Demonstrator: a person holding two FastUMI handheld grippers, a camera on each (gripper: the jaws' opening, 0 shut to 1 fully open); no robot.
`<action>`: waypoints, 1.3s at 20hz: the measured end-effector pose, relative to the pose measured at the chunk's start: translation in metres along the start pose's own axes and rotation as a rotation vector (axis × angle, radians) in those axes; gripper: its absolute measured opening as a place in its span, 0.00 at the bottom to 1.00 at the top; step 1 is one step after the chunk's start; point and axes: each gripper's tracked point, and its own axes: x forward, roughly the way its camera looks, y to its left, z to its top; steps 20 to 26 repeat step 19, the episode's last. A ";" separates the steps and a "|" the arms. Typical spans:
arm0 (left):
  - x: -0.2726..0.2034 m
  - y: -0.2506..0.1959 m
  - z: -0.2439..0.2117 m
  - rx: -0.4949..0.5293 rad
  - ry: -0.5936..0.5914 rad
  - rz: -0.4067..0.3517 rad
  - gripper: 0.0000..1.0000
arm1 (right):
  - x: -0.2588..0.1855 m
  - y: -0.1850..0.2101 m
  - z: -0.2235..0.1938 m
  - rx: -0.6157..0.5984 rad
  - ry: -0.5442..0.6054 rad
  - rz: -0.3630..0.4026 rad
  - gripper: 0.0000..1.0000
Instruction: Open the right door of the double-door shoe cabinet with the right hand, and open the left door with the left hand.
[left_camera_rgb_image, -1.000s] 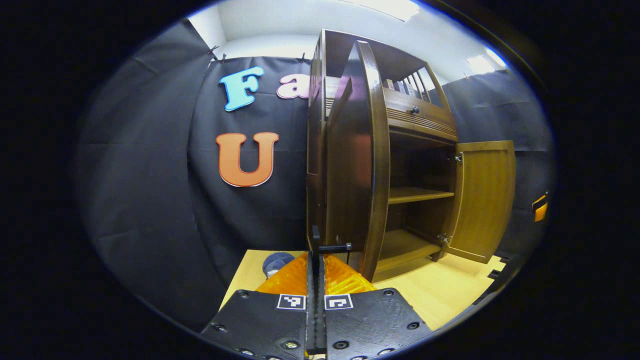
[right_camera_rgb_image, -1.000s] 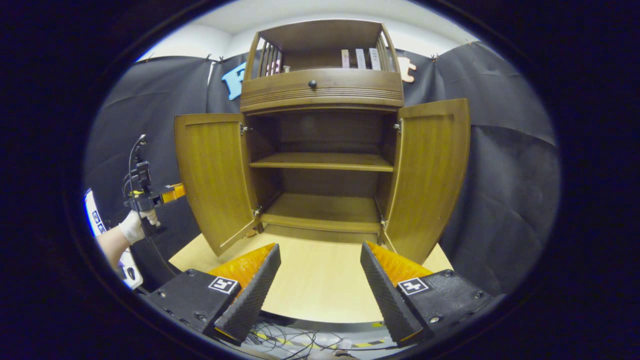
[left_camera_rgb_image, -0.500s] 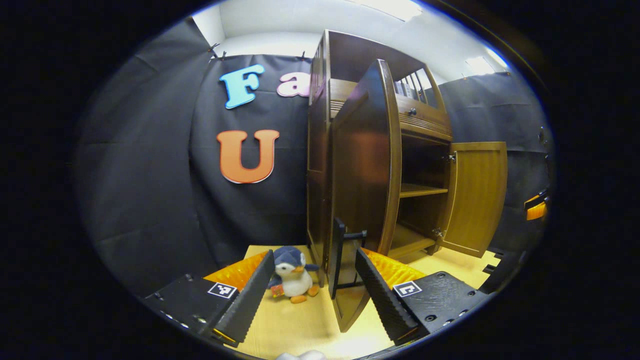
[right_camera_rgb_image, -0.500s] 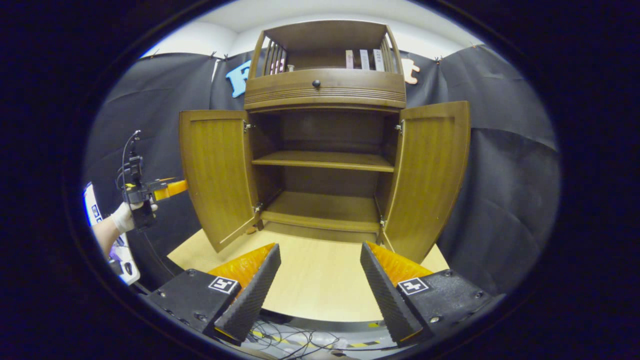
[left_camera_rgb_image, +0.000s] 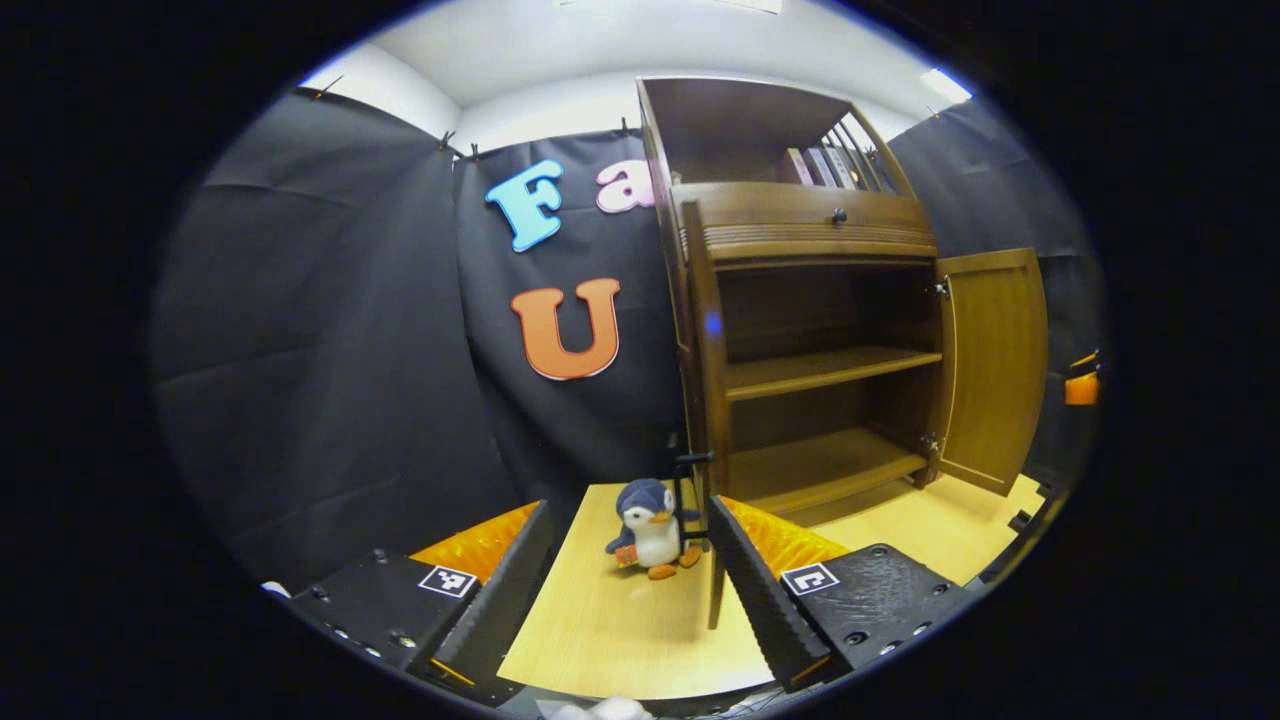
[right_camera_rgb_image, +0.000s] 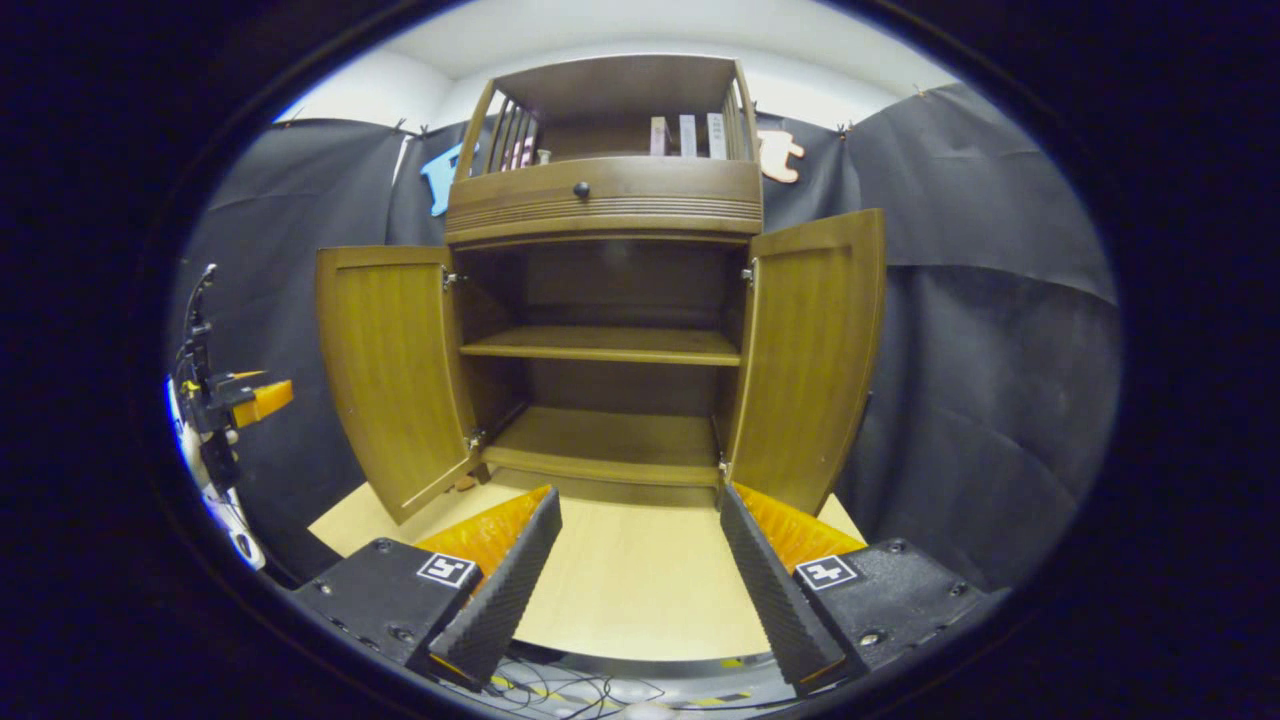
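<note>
Shoe cabinet (right_camera_rgb_image: 610, 200): stands on the worktop (right_camera_rgb_image: 640, 590), shelves bare.
Left door (right_camera_rgb_image: 390, 370): swung wide open.
Right door (right_camera_rgb_image: 810, 350): swung wide open.
Left claw (left_camera_rgb_image: 630, 590): spread wide, holding nothing, beside the left door's edge (left_camera_rgb_image: 705, 400).
Right claw (right_camera_rgb_image: 640, 575): spread wide, holding nothing, facing the cabinet.
Plush penguin (left_camera_rgb_image: 650, 525): on the worktop beside the cabinet.
</note>
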 end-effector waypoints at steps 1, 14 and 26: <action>-0.003 -0.017 0.008 -0.023 -0.009 -0.009 0.95 | 0.002 -0.004 0.003 0.004 -0.005 0.004 1.00; -0.032 -0.199 0.040 -0.098 0.008 0.053 0.96 | 0.007 -0.077 0.051 -0.004 -0.137 0.000 1.00; -0.038 -0.217 0.048 -0.048 0.000 0.049 0.96 | 0.008 -0.086 0.048 0.003 -0.120 0.017 1.00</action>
